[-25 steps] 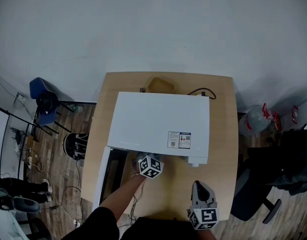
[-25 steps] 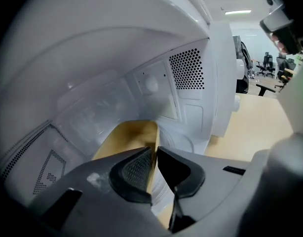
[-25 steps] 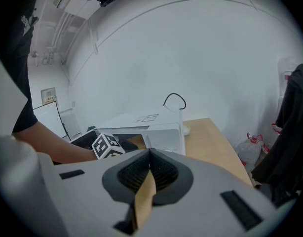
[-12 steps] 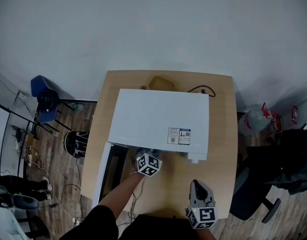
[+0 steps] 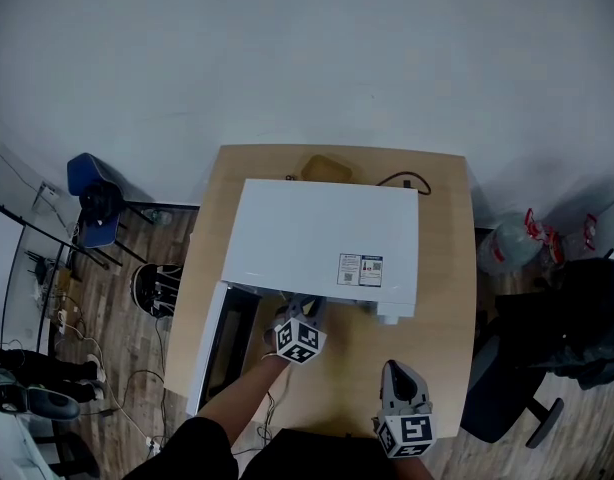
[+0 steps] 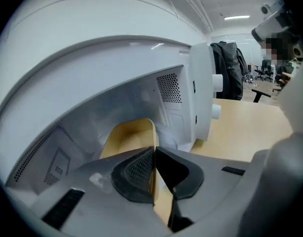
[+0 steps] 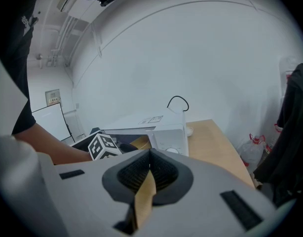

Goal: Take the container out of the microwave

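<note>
The bench [image 5: 442, 268] carries the microwave [image 5: 327, 238], its door [image 5: 225, 343] swung open at the left so the cavity can be reached. The tan container [image 6: 129, 137] sits inside. The left tool [image 6: 155, 172] pinches its near rim, probably to draw it out. The right tool [image 7: 150, 154], closed and empty, waits near right.

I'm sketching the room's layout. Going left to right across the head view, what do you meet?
blue chair → dark round object on the floor → white microwave → clear plastic bottle
</note>
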A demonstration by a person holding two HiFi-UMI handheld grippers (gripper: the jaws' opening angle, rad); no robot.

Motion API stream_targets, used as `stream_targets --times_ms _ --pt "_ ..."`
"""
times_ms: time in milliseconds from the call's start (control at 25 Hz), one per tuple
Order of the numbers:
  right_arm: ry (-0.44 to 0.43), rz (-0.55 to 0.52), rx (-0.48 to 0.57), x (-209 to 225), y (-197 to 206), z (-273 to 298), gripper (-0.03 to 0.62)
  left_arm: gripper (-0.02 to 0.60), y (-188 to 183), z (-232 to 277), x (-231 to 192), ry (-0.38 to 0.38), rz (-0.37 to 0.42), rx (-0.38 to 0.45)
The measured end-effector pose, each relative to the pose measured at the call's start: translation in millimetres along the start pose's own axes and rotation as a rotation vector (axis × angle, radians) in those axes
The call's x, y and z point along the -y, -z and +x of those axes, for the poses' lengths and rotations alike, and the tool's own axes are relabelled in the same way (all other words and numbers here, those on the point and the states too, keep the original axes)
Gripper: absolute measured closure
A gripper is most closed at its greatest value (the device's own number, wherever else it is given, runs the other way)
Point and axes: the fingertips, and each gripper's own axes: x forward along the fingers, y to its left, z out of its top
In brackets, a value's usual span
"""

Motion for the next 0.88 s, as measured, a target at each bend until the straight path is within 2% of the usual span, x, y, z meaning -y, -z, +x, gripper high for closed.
stream_targets --times_ms 520,720,880 --pt "-0.005 -0.039 0.027 -24 6 -21 0.536 0.561 0 -48 14 -0.004 -0.016 0.029" --pt "0.011 -0.035 0.035 -30 18 -34 0.534 0.561 1 -77 18 -0.021 -0.064 0.055" --pt "0.025 -0.038 0.048 -35 23 -43 0.536 0.561 3 -102 25 -0.03 -0.072 0.073"
